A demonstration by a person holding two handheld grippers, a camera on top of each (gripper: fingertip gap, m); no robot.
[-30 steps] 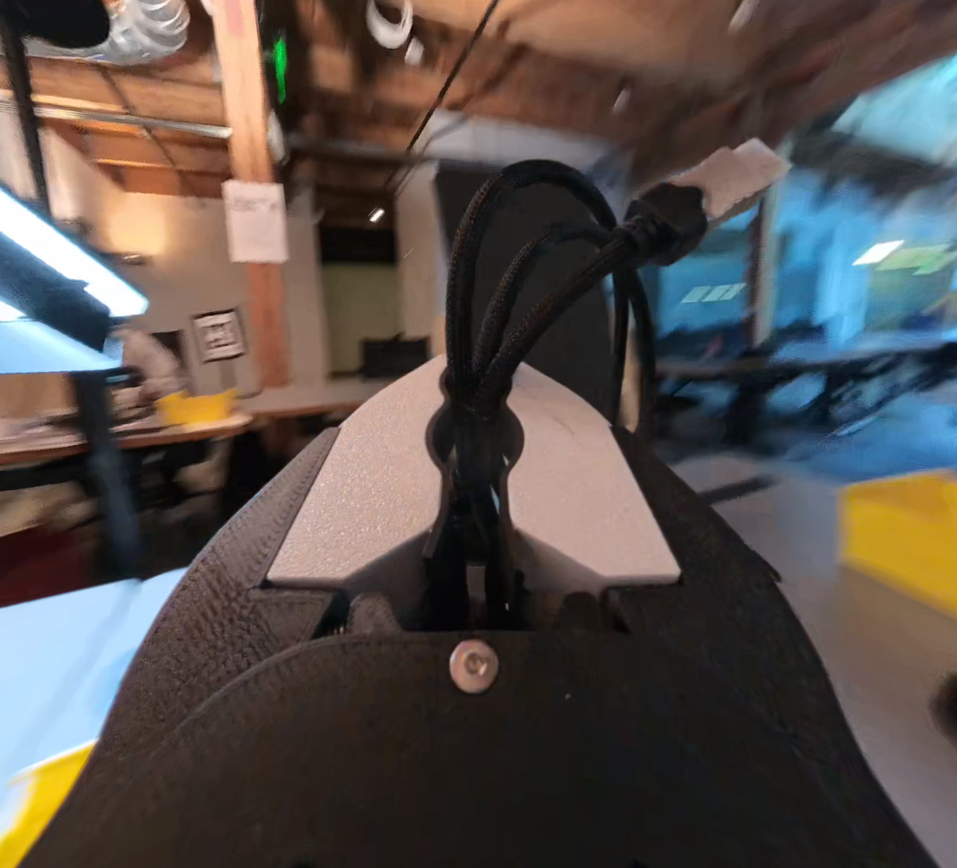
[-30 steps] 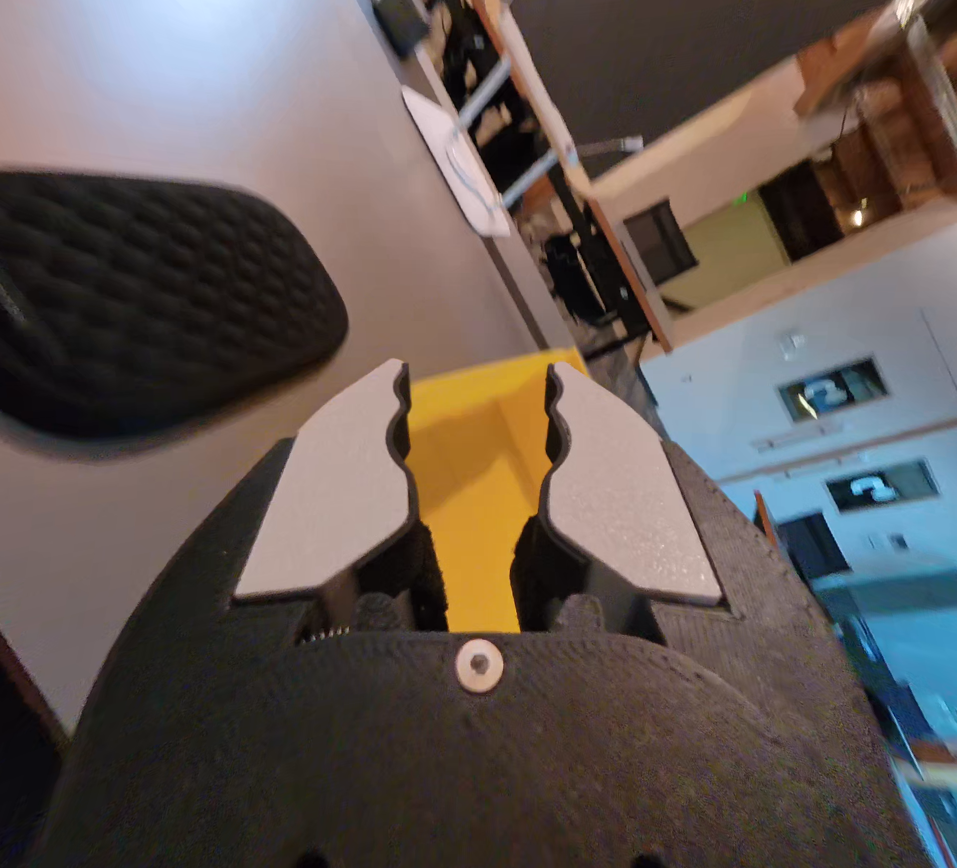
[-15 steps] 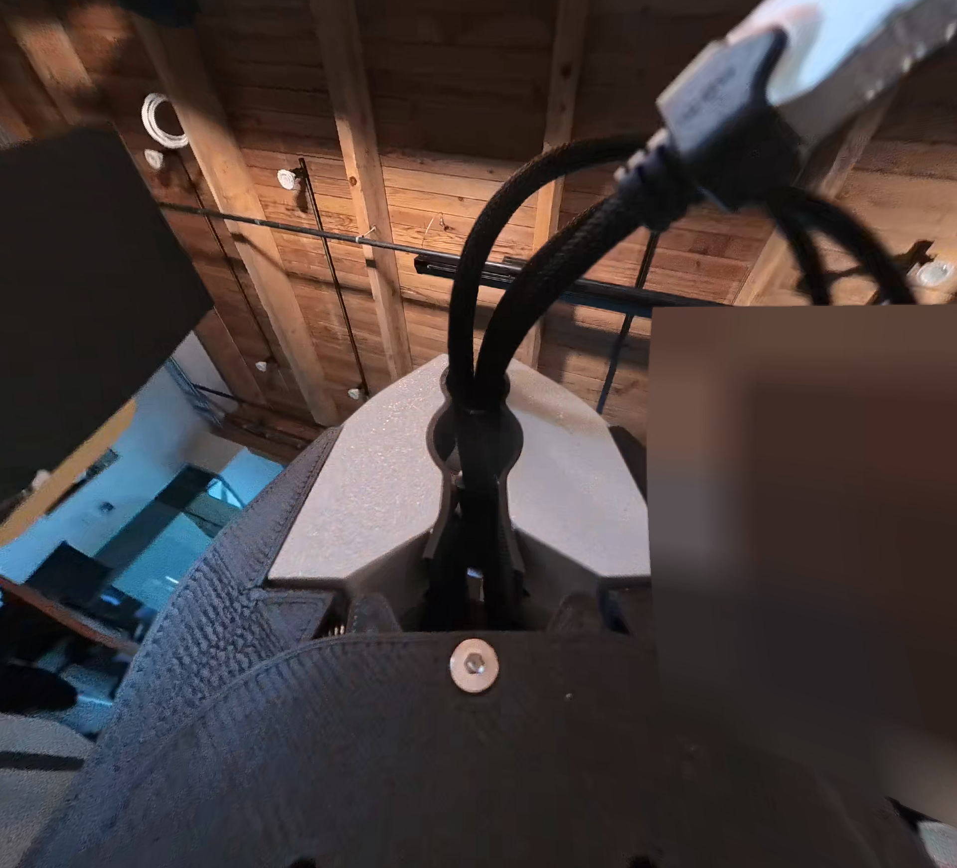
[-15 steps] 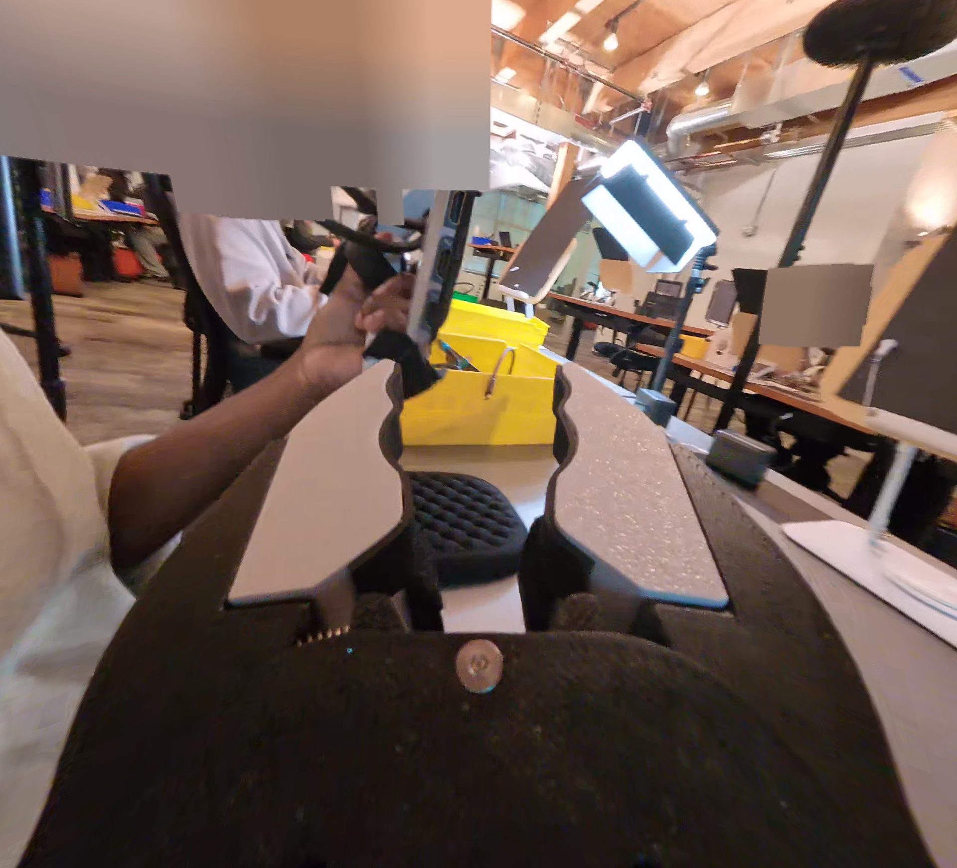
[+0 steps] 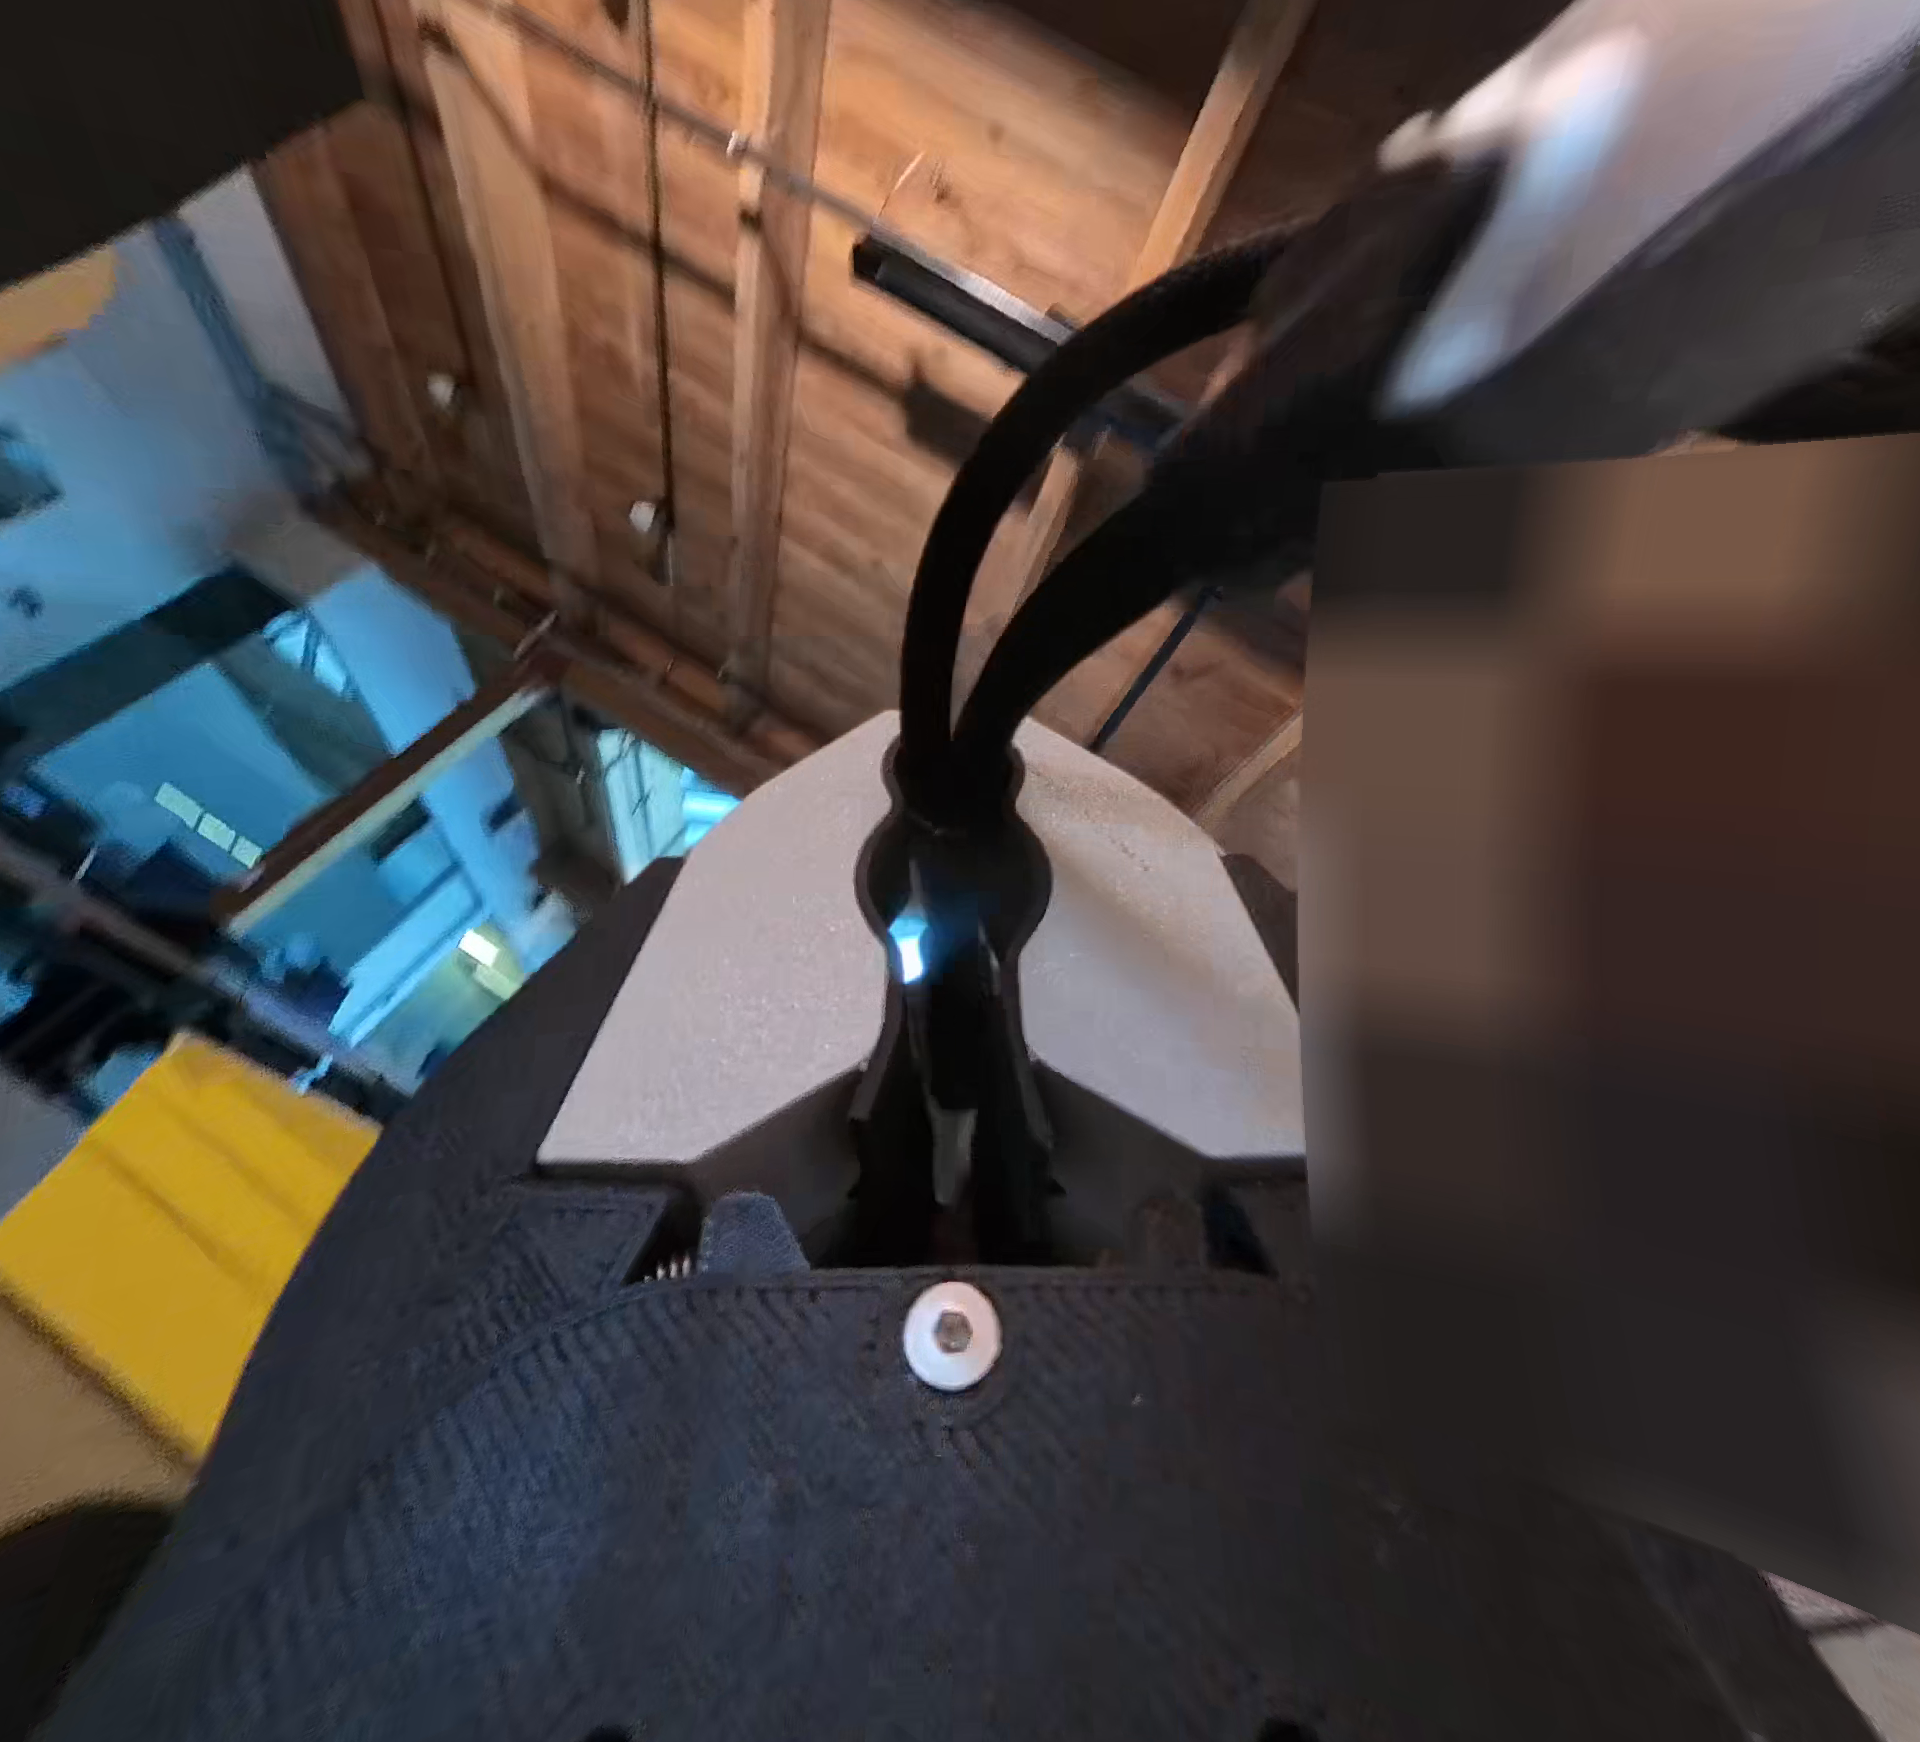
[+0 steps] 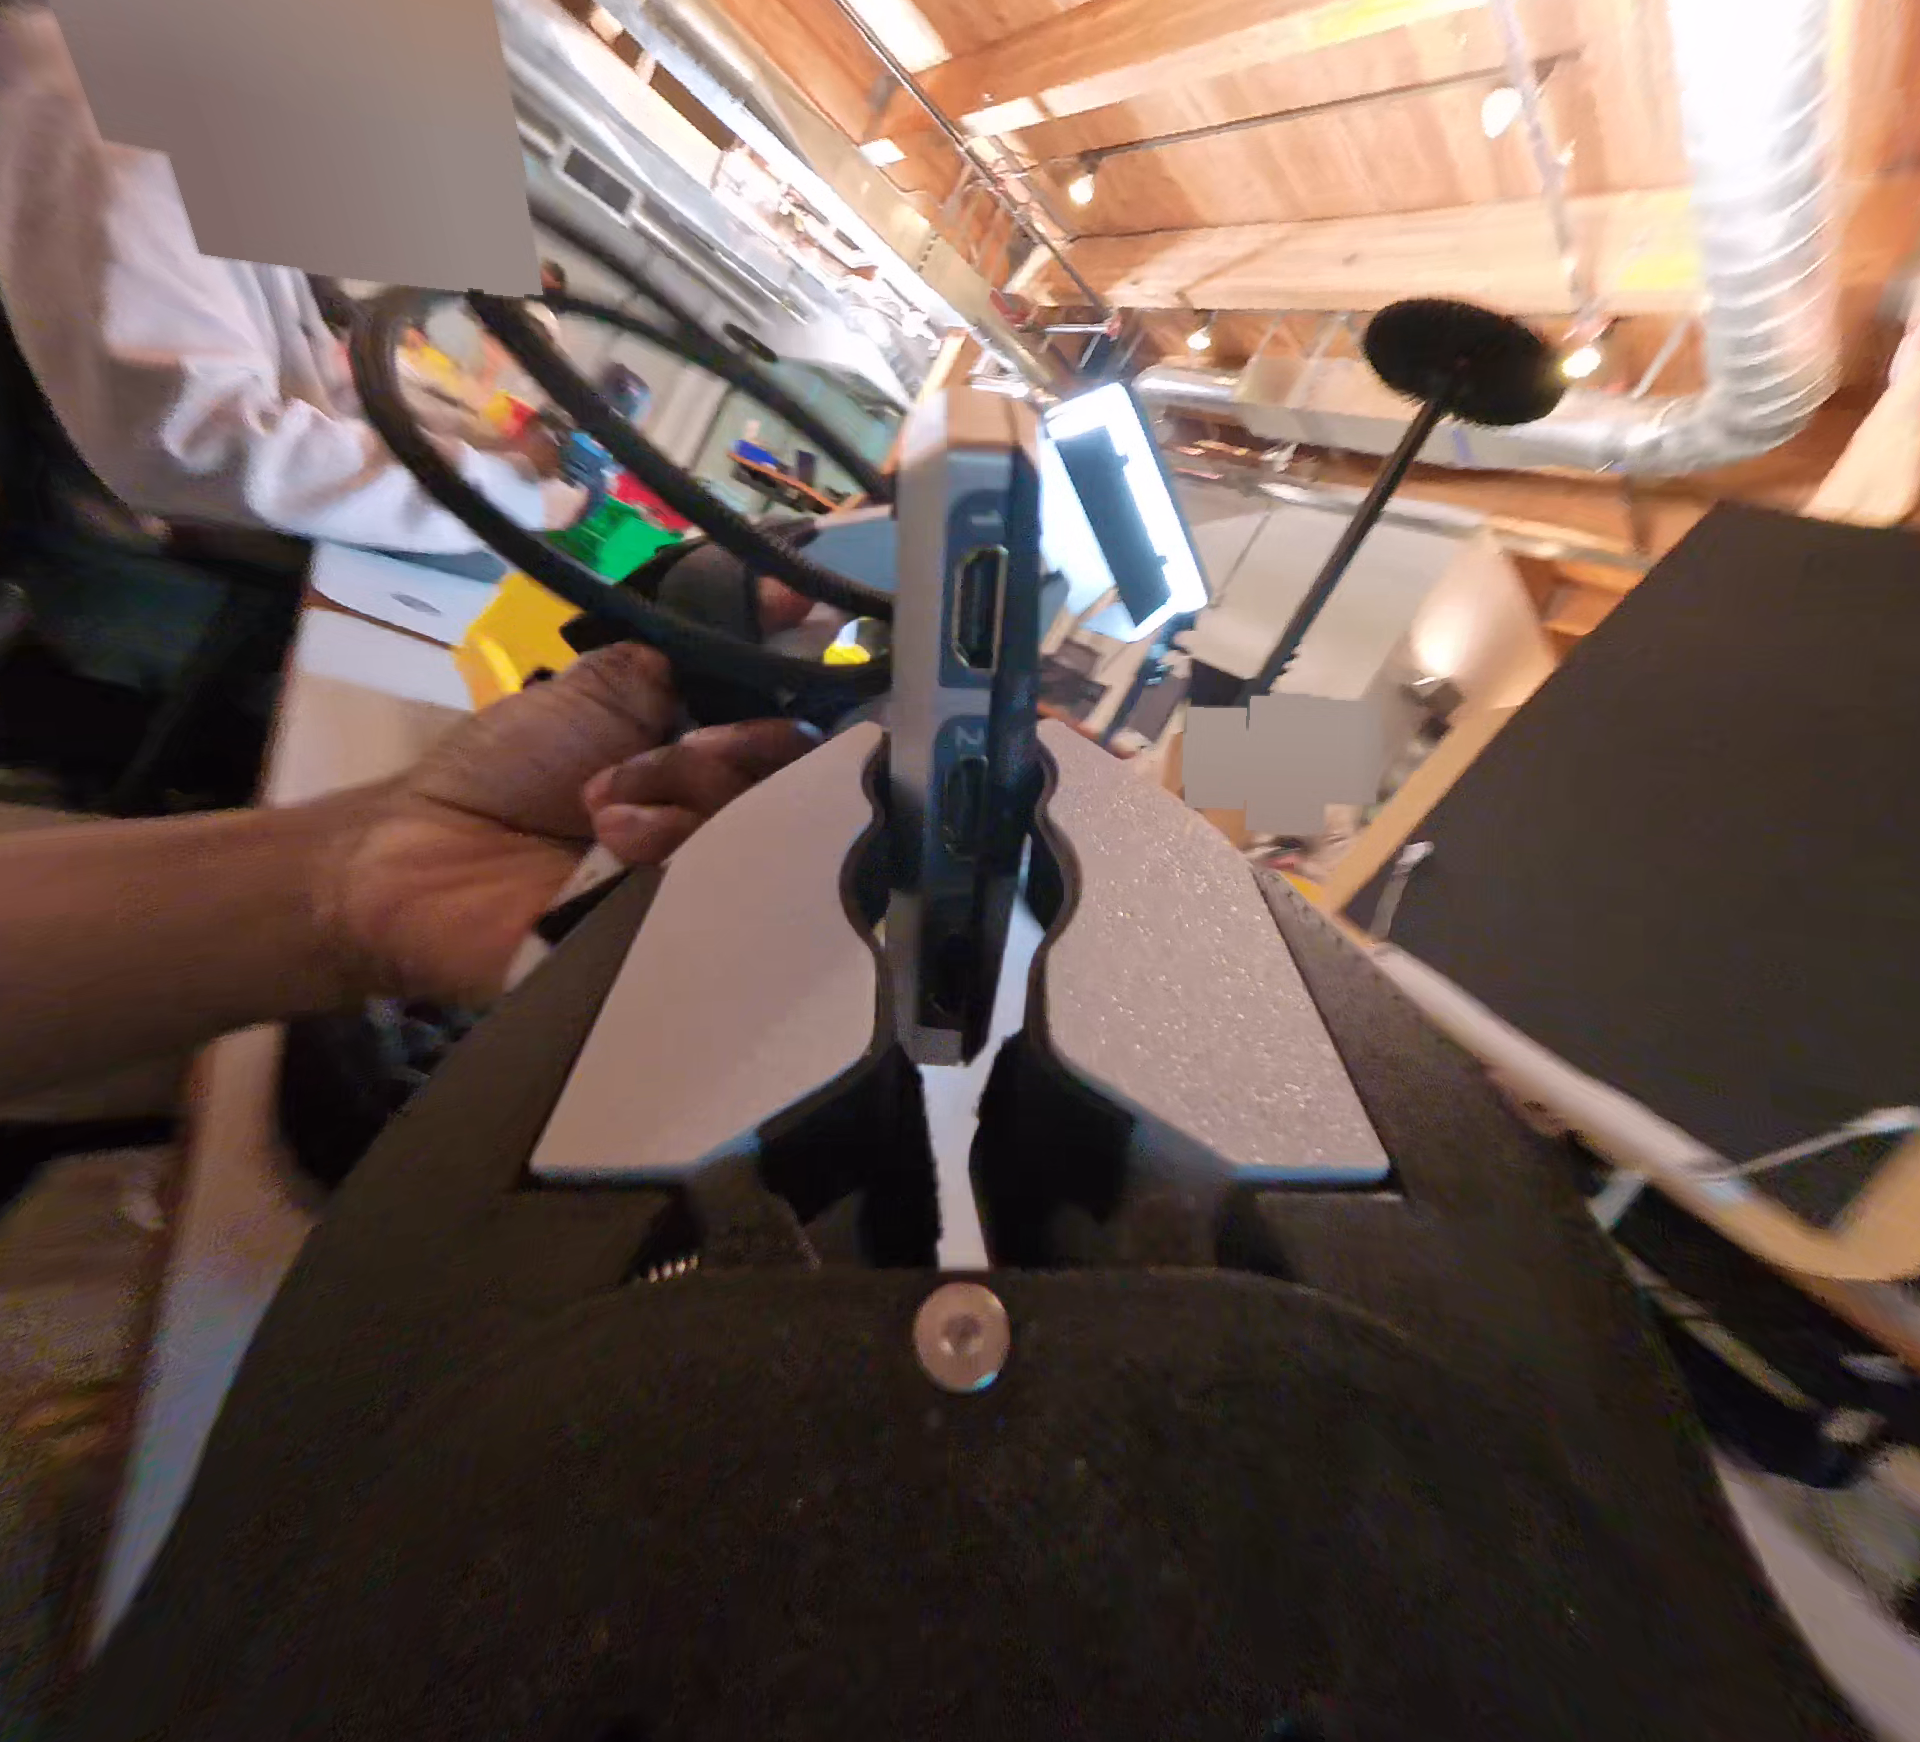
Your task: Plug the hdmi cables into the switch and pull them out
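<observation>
In the left wrist view my left gripper (image 5: 956, 757) points up at the wooden ceiling. It is shut on a bundle of black braided HDMI cables (image 5: 997, 487). They curve up and right to a dark plug (image 5: 1351, 269) seated in the grey switch (image 5: 1662, 165). In the right wrist view my right gripper (image 6: 961, 747) is shut on the lower end of the switch (image 6: 920, 549), which stands edge-on with two ports facing me. Black cables (image 6: 623, 466) loop off its left side. A bare hand (image 6: 488, 819) is just left of it.
A yellow bin (image 5: 156, 1214) is at the lower left in the left wrist view. In the right wrist view a lit lamp panel (image 6: 1122, 508), a black round pad on a stand (image 6: 1455, 362) and a black board (image 6: 1662, 809) stand behind; a person in white is at the left.
My right gripper, open and empty before, has swung up and closed on the switch. The left gripper kept hold of the cables, and the switch has come closer to it.
</observation>
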